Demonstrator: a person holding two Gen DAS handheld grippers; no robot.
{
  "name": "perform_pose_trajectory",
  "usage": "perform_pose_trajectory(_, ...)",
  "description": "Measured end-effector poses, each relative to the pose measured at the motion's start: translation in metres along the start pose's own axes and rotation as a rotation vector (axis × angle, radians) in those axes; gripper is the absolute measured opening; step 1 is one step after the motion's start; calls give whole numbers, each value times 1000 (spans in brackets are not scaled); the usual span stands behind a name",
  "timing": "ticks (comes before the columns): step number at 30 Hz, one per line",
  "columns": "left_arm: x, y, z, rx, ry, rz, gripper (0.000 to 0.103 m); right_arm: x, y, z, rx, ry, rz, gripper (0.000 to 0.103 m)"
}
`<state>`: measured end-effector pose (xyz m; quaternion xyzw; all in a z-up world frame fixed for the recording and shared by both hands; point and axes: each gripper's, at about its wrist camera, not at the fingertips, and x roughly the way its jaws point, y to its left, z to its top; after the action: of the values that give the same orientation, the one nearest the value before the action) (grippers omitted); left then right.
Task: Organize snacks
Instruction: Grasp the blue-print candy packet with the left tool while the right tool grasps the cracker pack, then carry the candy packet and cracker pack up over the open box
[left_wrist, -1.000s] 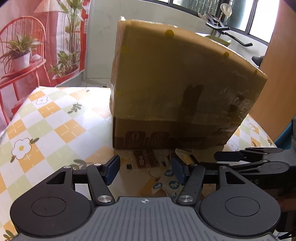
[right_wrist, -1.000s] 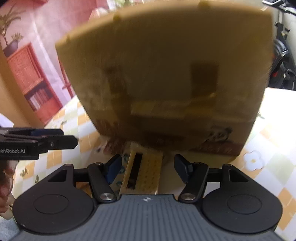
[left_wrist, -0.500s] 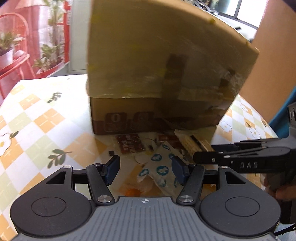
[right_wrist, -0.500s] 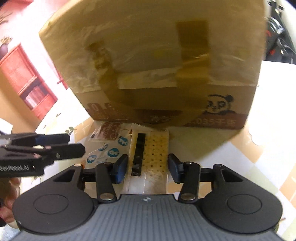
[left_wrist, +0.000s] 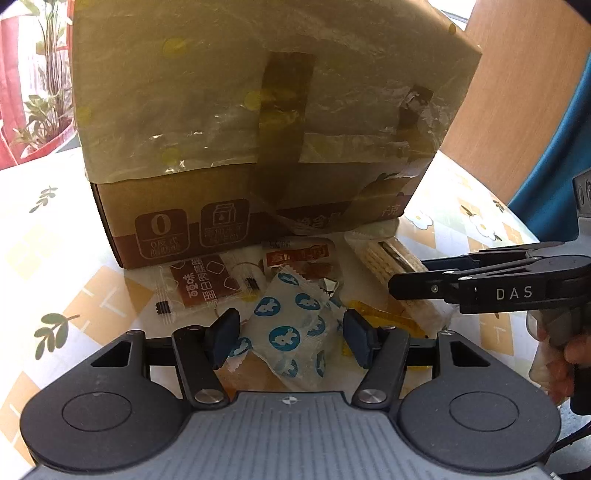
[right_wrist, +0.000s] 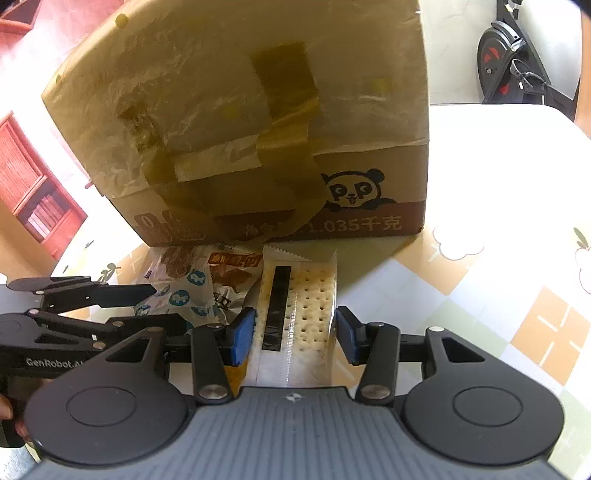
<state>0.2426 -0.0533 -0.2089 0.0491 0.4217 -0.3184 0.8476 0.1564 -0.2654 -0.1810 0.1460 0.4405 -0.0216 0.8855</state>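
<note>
No snack has yet been put away: all are seen lying loose in front of the taped brown cardboard box (left_wrist: 258, 147). From the left, a brown-labelled clear packet (left_wrist: 201, 284), a white sachet with blue rabbit dots (left_wrist: 295, 328) bracketed by the left gripper (left_wrist: 290, 341), jaws wide and untouching, then a clear-wrapped cracker pack (right_wrist: 306, 306), which the right gripper (right_wrist: 295, 338) pinches narrowly. "1.035千克" is printed on the box; "DAS" and "GenRobot.AI" on the grippers.
</note>
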Motion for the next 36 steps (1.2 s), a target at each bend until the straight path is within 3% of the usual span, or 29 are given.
perform_pose_trajectory(11, 1, 1, -7, 12, 23, 6, 63, 0, -1, -1, 0, -1, 2, 50)
perform_pose_trajectory(14, 2, 3, -8, -6, 22, 14, 54, 0, -1, -2, 3, -1, 0, 50)
perform_pose_trajectory(17, -3, 3, -8, -13, 2, 11, 46, 0, -1, -2, 1, -2, -2, 50)
perform_pose_trajectory(36, -65, 10, 0, -91, -142, 99, 45, -23, 17, 2, -54, -50, -4, 50)
